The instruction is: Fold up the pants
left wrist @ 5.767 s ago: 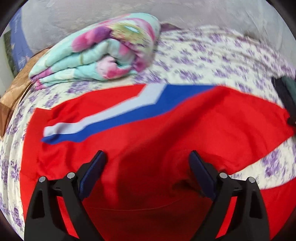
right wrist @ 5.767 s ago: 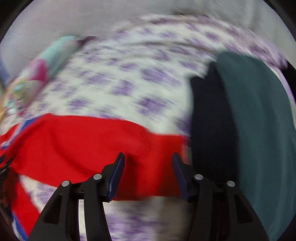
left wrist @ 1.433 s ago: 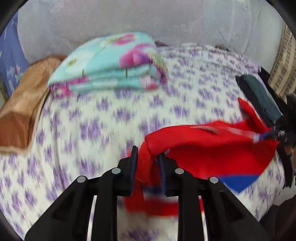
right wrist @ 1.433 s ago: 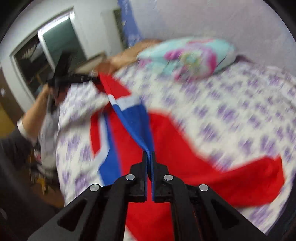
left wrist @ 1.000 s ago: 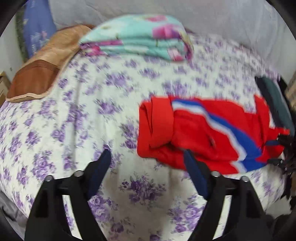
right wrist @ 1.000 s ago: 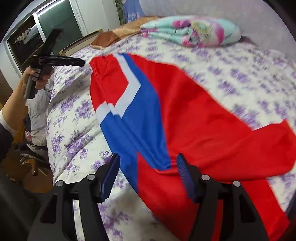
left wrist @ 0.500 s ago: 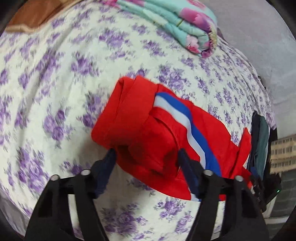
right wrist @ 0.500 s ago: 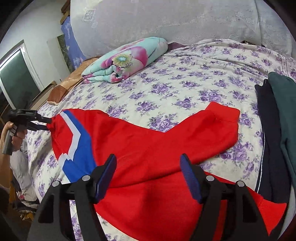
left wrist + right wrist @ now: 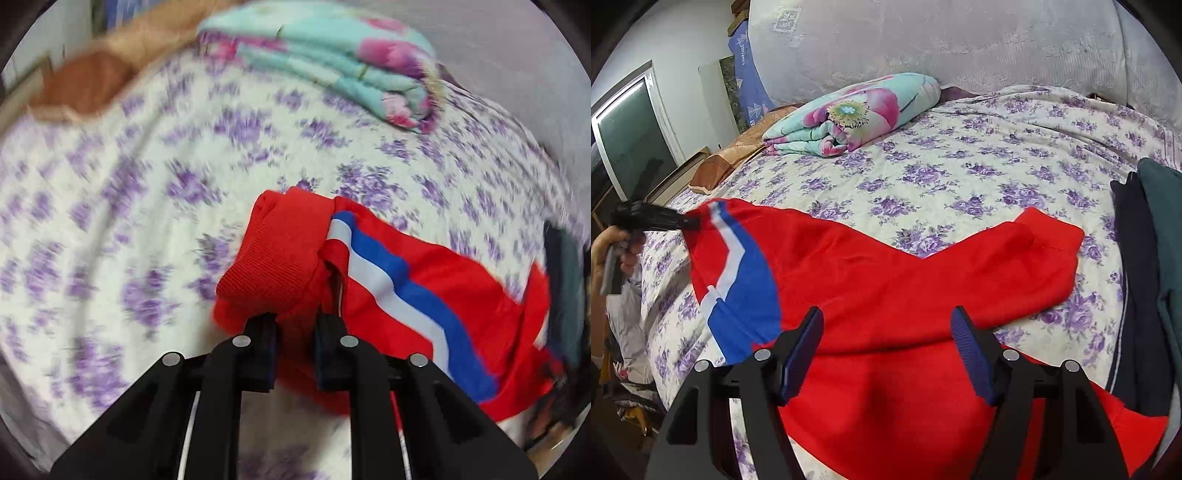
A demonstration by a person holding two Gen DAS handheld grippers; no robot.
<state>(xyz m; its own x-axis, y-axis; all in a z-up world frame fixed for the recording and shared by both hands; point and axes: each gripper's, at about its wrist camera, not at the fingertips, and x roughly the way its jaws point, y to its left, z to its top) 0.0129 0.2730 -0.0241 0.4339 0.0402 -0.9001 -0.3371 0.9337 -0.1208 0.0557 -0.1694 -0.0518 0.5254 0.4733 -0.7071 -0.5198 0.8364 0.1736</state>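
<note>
We are working at a bed (image 9: 960, 177) covered in a cream sheet with purple flowers, and a pair of red pants (image 9: 886, 280) lies spread across the near part of it.

At far left in the right wrist view, the person's hand (image 9: 613, 247) holds our left gripper (image 9: 690, 221) at the waist end of the pants, where a blue and white stripe (image 9: 738, 280) runs down the side. In the left wrist view we see that gripper up close, clenched on a bunch of red fabric just below the ribbed waistband (image 9: 280, 258); its jaws have just been closing, with the cloth between them.

Moving right, the red cloth runs across the bed to one leg cuff (image 9: 1049, 229), which lies flat near a stack of dark folded clothes (image 9: 1145, 277) at the right edge. A folded floral blanket (image 9: 849, 114) sits well back, clear of the work.

In the foreground our right gripper (image 9: 886, 350) hovers released over the middle of the pants, its jaws wide apart with nothing pinched.

We judge that we are taking hold for a fold: the waist is gripped and the other end is not. The next move probably calls for the right gripper to clamp the cloth, perhaps at the leg ends, so that both hands can lift and lay one half over the other with edges matched.
</note>
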